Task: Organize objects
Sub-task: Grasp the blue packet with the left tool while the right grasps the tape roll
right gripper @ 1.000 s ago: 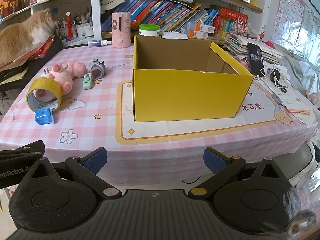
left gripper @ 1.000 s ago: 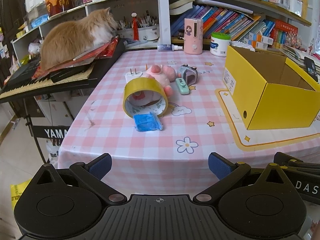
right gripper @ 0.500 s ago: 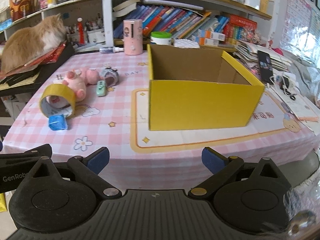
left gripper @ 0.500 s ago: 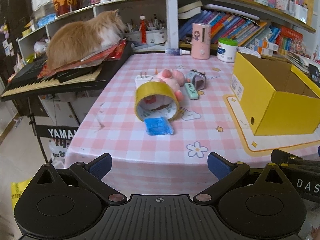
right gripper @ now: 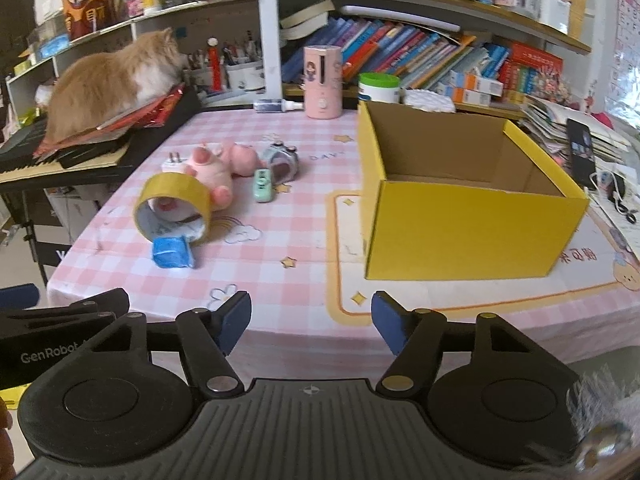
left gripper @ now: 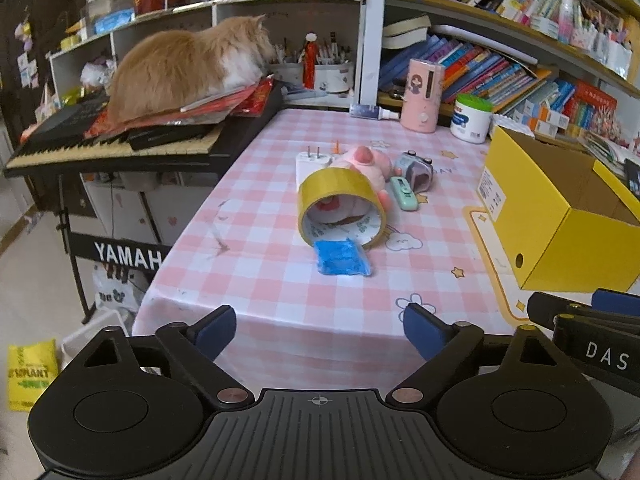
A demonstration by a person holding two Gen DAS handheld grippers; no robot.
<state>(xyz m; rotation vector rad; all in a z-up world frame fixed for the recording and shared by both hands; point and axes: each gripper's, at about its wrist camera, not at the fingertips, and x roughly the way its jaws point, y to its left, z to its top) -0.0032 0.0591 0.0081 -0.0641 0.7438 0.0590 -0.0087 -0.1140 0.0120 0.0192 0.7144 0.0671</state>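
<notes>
The left hand-held gripper is hovering just off the near edge of the desk, its 2 blue-padded fingers spread wide with nothing between them. The right hand-held gripper is hovering beside it, jaws likewise parted and gripping nothing.

On the pink checked desk, a roll of yellow tape is lying on its side, its open core facing the cameras. A blue wrapped packet is resting just in front of the roll, touching its lower rim. A pink plush pig is sitting right behind the roll, with a white plug adapter at its left, prongs pointing up. A small mint-green toy and a grey toy camera are lying just right of the pig.

The open yellow cardboard box is standing on a cream mat, well apart from the cluster, to its right. An orange cat is crouching on papers atop a keyboard left of the desk.
</notes>
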